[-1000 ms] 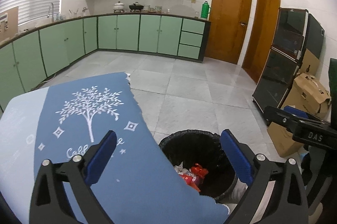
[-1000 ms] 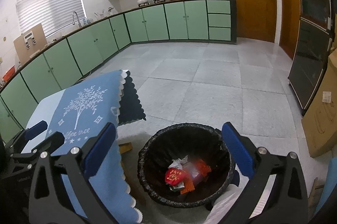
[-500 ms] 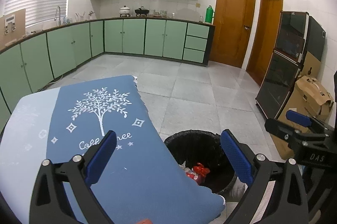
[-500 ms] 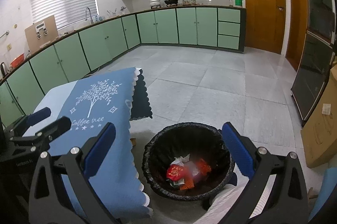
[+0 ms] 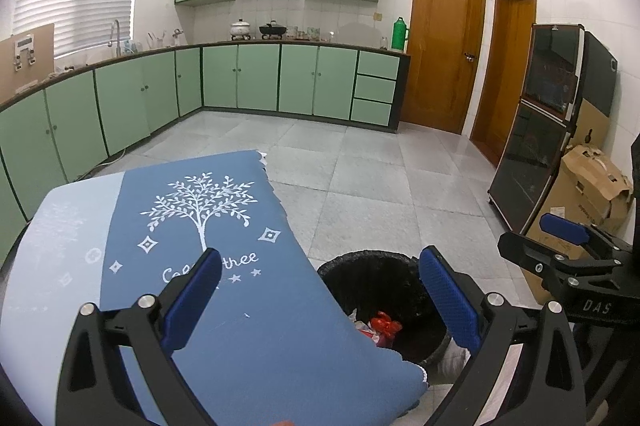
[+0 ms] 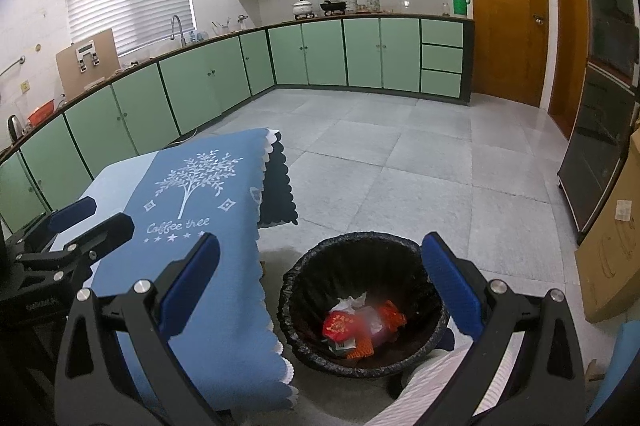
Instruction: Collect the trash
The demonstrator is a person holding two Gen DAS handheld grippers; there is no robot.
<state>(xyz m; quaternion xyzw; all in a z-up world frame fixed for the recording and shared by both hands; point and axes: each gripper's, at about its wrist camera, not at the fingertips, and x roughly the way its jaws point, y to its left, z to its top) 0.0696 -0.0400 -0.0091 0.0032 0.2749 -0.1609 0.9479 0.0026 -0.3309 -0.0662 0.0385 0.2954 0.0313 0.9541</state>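
A black-lined trash bin (image 6: 298, 290) stands on the floor beside the table and holds red wrappers (image 6: 340, 326) and crumpled white paper. It also shows in the left wrist view (image 5: 360, 266), partly hidden by the table edge. My right gripper (image 6: 320, 286) is open and empty above the bin. My left gripper (image 5: 320, 294) is open and empty above the blue tablecloth (image 5: 224, 306). A small orange-red thing sits at the bottom edge of the left wrist view, too cut off to name.
The table with the blue "Coffee tree" cloth (image 6: 200, 209) is left of the bin. Cardboard boxes (image 5: 592, 185) and a dark glass cabinet (image 5: 536, 145) stand along the right wall. Green kitchen cabinets (image 6: 320, 53) line the far walls across the tiled floor (image 6: 420, 177).
Both grippers have risen and pulled back a little, so the bin and table sit lower and farther in both views. Both stay open and empty.
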